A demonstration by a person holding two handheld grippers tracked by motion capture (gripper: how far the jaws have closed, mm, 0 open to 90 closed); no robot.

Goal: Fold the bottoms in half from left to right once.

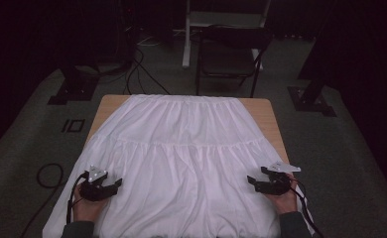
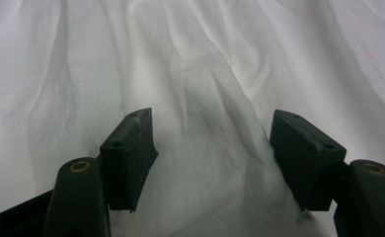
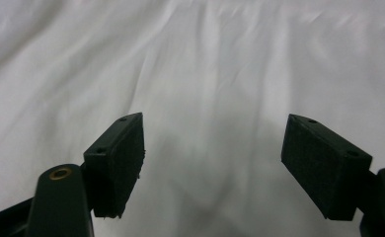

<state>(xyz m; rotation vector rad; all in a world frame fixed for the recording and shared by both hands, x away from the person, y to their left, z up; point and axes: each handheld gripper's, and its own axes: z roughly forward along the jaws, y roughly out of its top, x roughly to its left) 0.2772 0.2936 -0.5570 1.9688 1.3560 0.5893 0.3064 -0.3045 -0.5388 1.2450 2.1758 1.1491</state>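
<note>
A white skirt (image 1: 181, 148) lies spread flat over the wooden surface (image 1: 263, 111), its gathered waistband at the far edge and its hem hanging over the near edge and both sides. The left gripper (image 1: 116, 184) rests at the skirt's left edge near the hem and the right gripper (image 1: 251, 181) at its right edge, each pointing inward across the cloth. Both pairs of jaws stand released and wide apart, with wrinkled white fabric below the gap and nothing grasped.
</note>
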